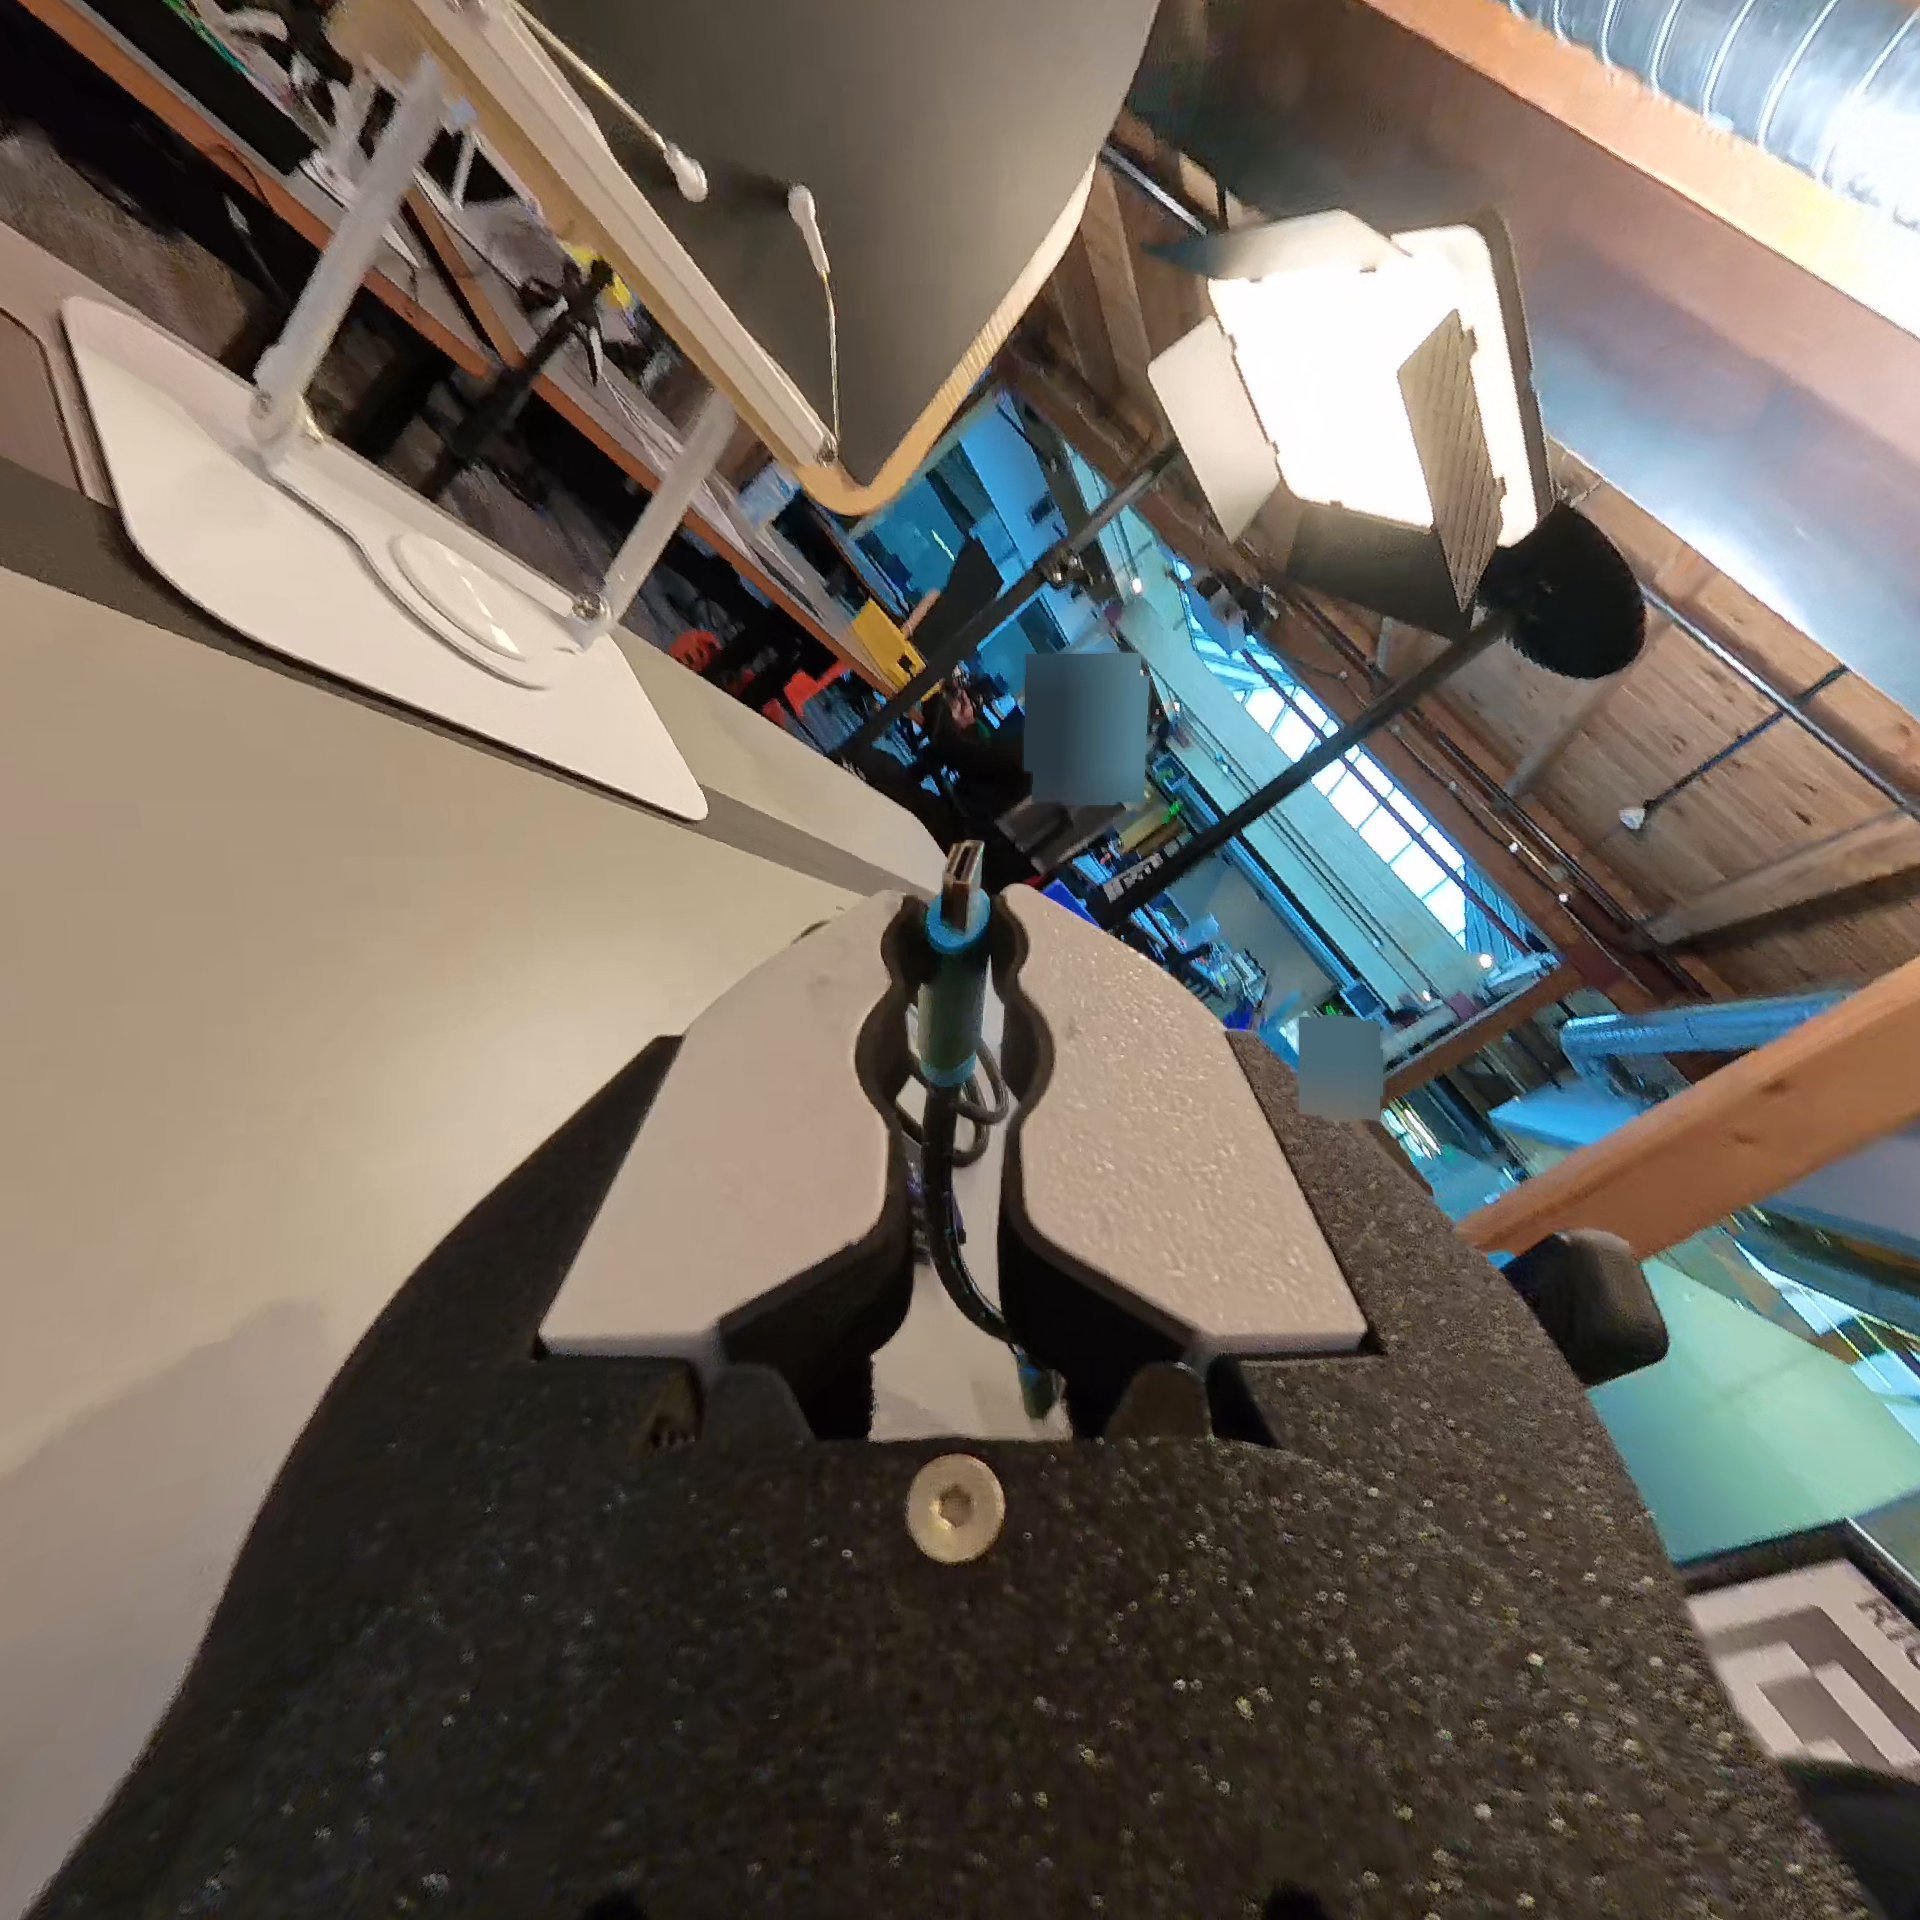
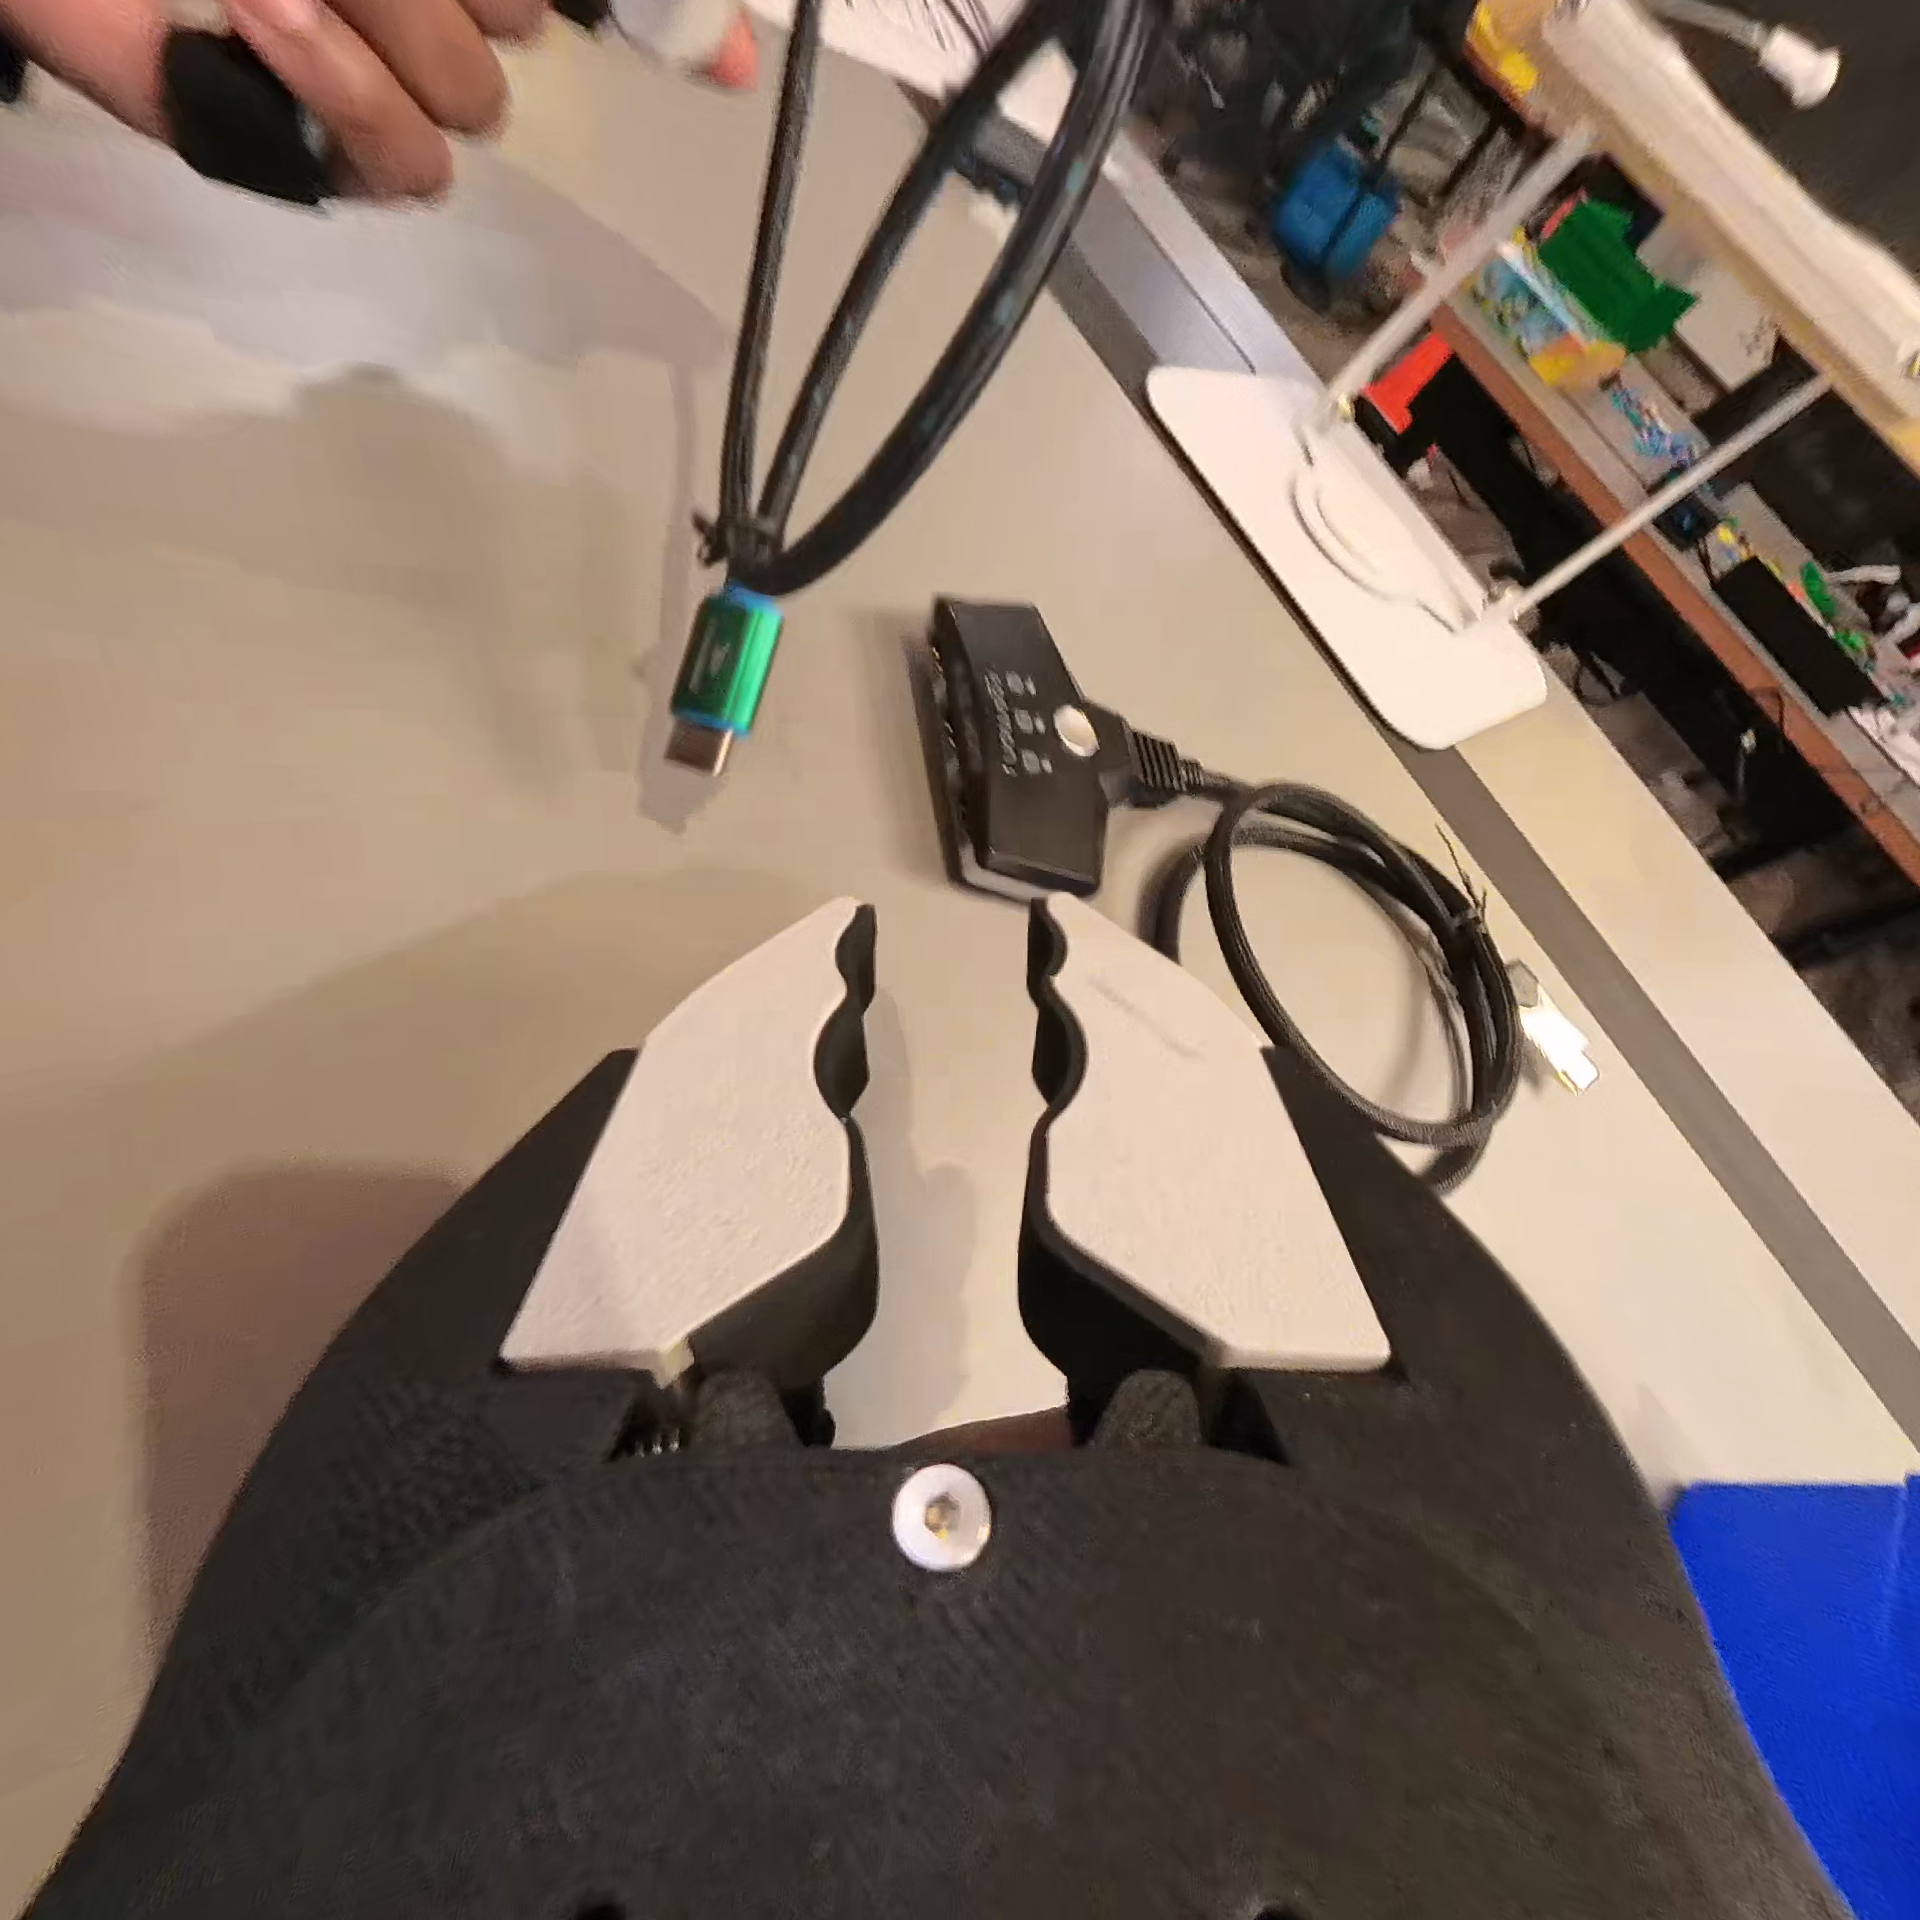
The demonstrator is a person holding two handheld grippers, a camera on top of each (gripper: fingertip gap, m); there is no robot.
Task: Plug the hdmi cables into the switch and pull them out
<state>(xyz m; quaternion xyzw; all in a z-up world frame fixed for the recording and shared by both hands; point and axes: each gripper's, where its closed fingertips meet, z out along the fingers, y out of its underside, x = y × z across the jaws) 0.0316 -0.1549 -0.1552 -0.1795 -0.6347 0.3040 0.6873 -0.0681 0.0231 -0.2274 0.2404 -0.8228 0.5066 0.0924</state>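
My left gripper (image 1: 951, 920) is shut on a green HDMI plug with blue rings (image 1: 951, 997). The plug's metal tip sticks out past the fingertips, and its black cable (image 1: 951, 1226) runs back between the fingers. In the right wrist view a black HDMI switch (image 2: 1013, 748) lies on the beige table (image 2: 364, 935), with its own coiled black cable (image 2: 1351, 987) to the right. My right gripper (image 2: 951, 914) is open and empty, just short of the switch. A second green and blue plug (image 2: 722, 665) dangles on a looped black cable (image 2: 790, 312) left of the switch.
A white stand base (image 2: 1351, 561) sits beyond the switch near the table's far edge; it also shows in the left wrist view (image 1: 395, 582). A hand (image 2: 343, 94) holds a black handle at upper left. A blue object (image 2: 1808, 1662) is at lower right. A bright light panel (image 1: 1351, 384) hangs overhead. The tips of one gripper are about 20 cm away from the tips of the other. The black HDMI switch (image 2: 1013, 748) is closer to my right gripper, around 9 cm from its tips; the left tips are 20 cm off.
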